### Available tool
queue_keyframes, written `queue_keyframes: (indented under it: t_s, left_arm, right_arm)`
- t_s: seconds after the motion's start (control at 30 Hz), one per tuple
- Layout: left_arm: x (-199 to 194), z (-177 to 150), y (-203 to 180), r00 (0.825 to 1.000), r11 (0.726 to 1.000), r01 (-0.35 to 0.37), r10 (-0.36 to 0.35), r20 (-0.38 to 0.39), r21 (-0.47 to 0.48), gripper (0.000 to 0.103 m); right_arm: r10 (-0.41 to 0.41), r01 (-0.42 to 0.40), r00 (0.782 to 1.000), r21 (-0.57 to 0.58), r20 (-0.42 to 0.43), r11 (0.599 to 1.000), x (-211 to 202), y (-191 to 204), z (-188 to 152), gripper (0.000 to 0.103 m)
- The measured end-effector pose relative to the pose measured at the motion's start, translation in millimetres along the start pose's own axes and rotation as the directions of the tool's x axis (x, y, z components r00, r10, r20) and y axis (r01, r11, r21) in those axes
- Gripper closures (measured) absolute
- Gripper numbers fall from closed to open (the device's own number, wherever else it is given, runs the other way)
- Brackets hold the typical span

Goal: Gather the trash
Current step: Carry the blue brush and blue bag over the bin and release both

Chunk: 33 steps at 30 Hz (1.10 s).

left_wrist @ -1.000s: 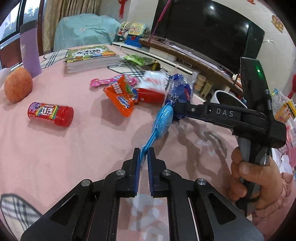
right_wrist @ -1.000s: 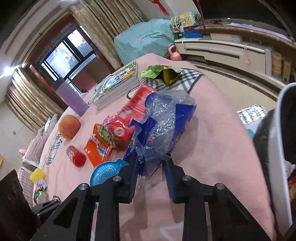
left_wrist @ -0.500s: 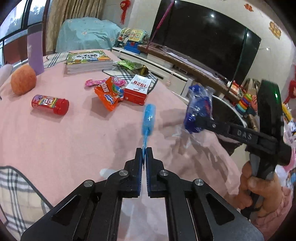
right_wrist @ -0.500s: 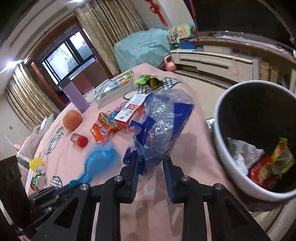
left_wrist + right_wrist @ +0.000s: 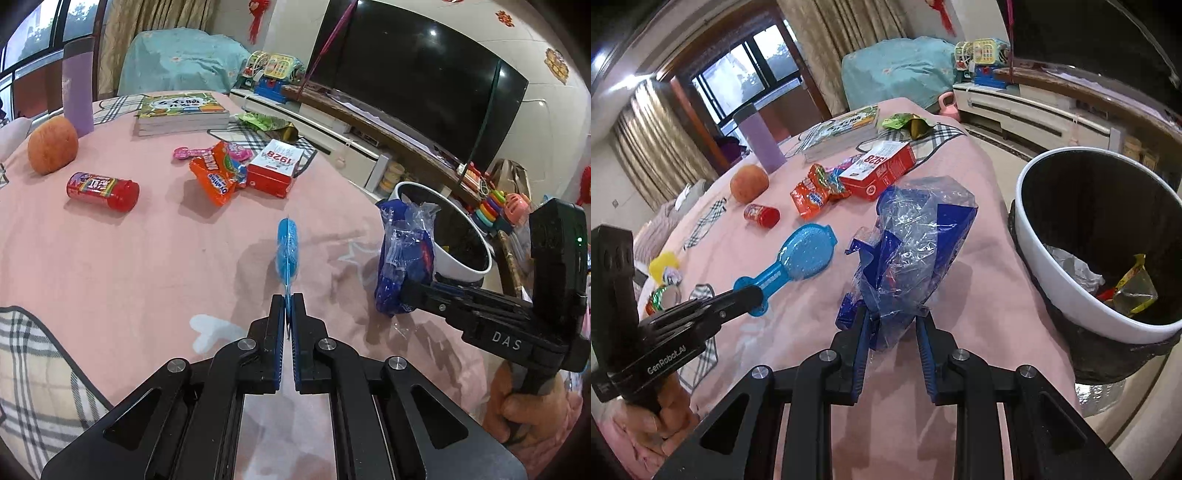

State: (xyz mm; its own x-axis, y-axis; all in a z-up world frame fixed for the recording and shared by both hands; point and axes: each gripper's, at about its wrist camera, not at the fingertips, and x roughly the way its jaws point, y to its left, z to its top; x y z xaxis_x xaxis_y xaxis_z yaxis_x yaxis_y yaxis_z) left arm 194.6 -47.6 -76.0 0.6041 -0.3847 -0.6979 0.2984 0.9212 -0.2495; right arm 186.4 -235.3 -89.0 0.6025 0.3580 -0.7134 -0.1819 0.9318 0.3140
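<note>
**Both grippers loaded beside the bin**

The right gripper [image 5: 892,325] clamps a crumpled blue plastic bag [image 5: 916,243] above the pink tablecloth [image 5: 990,229], near the white trash bin [image 5: 1052,273], which holds wrappers [image 5: 1134,291]. The left gripper [image 5: 287,306] pinches a blue plastic scoop [image 5: 287,251] tightly.

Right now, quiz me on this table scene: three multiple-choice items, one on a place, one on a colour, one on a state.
1. Where does the trash bin stand?
A. beside the table edge
B. on the books
C. under the purple cup

2. What colour is the flat plastic piece in the left gripper?
A. green
B. light blue
C. red

3. How is the crumpled bag held?
A. lying loose on the cloth
B. already in the bin
C. clamped in the right gripper

Answers: 1 A, the white rim sits just off the pink cloth. 2 B, it shows light blue in both views. 3 C, both pads press on its lower end.
</note>
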Motion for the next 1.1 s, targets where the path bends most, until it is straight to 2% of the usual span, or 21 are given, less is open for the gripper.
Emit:
queue_keyframes:
  t_s: [0.3, 0.63, 1.1]
  left_arm:
    - [-4, 7, -30, 0.999, 0.998, 0.042, -0.042, 0.022, 0.042, 0.1]
    - [6, 20, -81, 0.994, 0.987, 0.103, -0.106, 0.02, 0.121, 0.1]
    - [23, 41, -134, 0.987, 0.968, 0.152, -0.158, 0.011, 0.199, 0.1]
  right_arm:
    - [-0.028, 0.024, 0.998, 0.065, 0.054, 0.998, -25, -24, -8, 0.078]
    - [-0.088, 0.071, 0.99, 0.15, 0.11, 0.986, -59, -66, -12, 0.078]
    - [-0.135, 0.105, 0.982, 0.211, 0.132, 0.972, -76, -103, -9, 0.078]
